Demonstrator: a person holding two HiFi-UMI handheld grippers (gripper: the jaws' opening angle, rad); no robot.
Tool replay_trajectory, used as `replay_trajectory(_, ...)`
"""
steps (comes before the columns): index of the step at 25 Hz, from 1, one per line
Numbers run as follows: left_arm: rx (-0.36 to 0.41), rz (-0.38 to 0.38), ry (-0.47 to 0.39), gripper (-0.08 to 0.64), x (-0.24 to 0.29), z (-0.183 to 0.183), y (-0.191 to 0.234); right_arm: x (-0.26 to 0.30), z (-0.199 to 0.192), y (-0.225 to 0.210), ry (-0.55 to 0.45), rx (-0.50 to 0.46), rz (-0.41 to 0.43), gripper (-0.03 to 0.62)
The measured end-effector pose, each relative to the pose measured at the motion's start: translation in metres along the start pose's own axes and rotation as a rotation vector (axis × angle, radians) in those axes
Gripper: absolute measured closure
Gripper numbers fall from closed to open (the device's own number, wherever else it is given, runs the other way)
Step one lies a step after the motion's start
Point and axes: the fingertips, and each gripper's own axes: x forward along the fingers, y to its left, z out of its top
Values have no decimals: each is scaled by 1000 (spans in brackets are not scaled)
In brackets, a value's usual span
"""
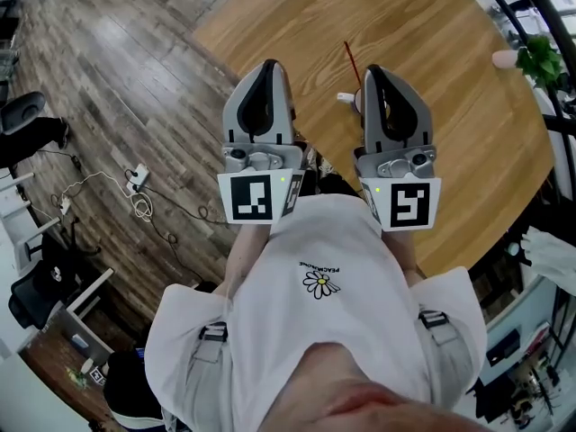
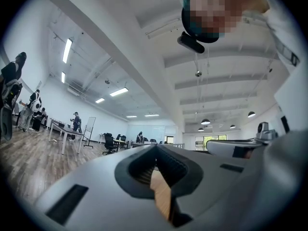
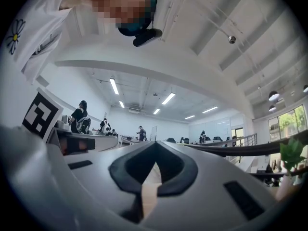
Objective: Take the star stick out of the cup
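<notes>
Just beside right hand-held gripper [image 1: 378,72], star stick [image 1: 352,61]

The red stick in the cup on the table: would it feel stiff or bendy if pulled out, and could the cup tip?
The red stick is very thin yet straight, so probably light and fairly stiff. It leans, so it likely sits loose and slides out easily. The cup, only partly in view, looks small; a sideways pull might tip it.
</notes>
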Motion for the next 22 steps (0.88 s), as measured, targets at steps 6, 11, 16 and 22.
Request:
replay_trajectory(6,-20,-23,14,541,4,0,-6,-3,0,-7,-5,22,-14,588)
replay_trajectory(11,-77,-109,68,503,14,-13,-22,-9,-4,-13,12,35,-30,586)
replay_trajectory(16,-231,-211,118,356,24,-48,-43,-17,-16,-24,56,53,-42,586)
replay_trajectory(22,-228,-256,281,353,26,-116,-66,-36,-31,-33,109,90,-66,586)
